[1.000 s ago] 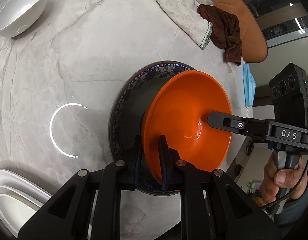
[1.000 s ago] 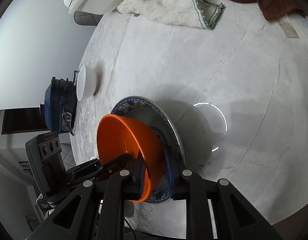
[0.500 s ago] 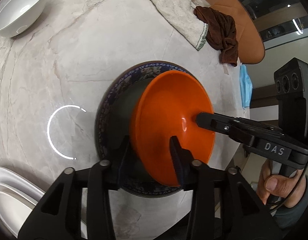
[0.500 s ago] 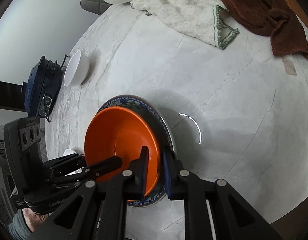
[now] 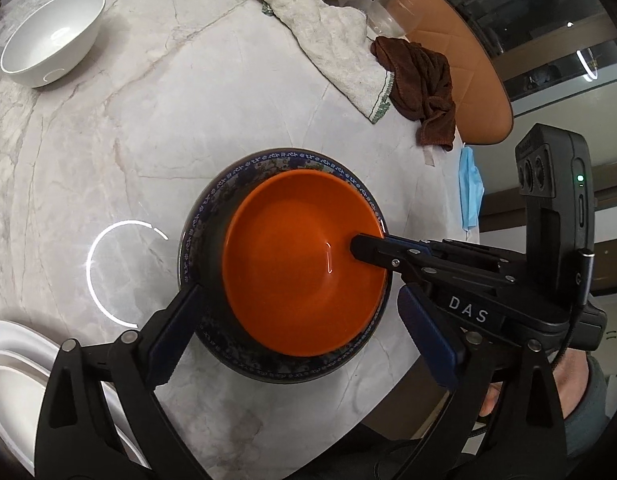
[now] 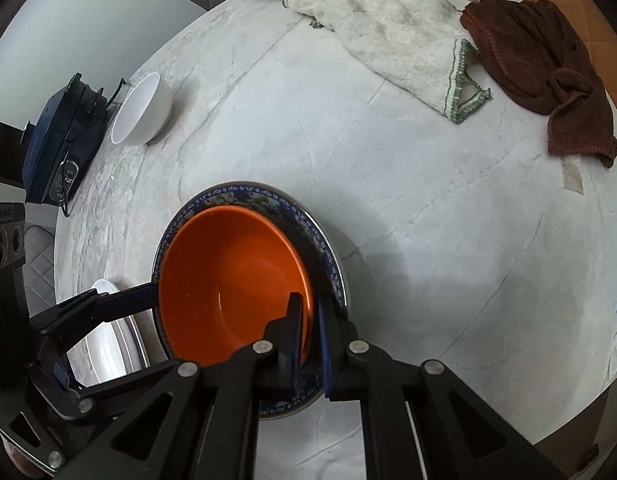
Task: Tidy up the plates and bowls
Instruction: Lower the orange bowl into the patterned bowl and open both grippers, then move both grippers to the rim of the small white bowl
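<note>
An orange bowl (image 5: 300, 264) sits nested inside a dark bowl with a blue patterned rim (image 5: 212, 208) on the marble table. My left gripper (image 5: 300, 332) is open, its fingers spread wide on either side of the bowls' near edge, holding nothing. My right gripper (image 6: 310, 320) is shut on the orange bowl's rim (image 6: 228, 280), one finger inside the bowl, one outside; it also shows in the left wrist view (image 5: 364, 246). A white bowl (image 5: 52, 54) stands at the far left. White plates (image 5: 12, 376) are stacked at the lower left.
A white towel (image 5: 332, 44) and a brown cloth (image 5: 424, 80) lie at the table's far side. A blue face mask (image 5: 470, 192) lies near the right edge. A dark blue appliance (image 6: 56, 144) stands beyond the white bowl (image 6: 142, 108).
My left gripper has let go of the orange bowl's rim and opened wide. The orange bowl has tipped down from tilted to level inside the patterned bowl. My right gripper keeps its hold.
</note>
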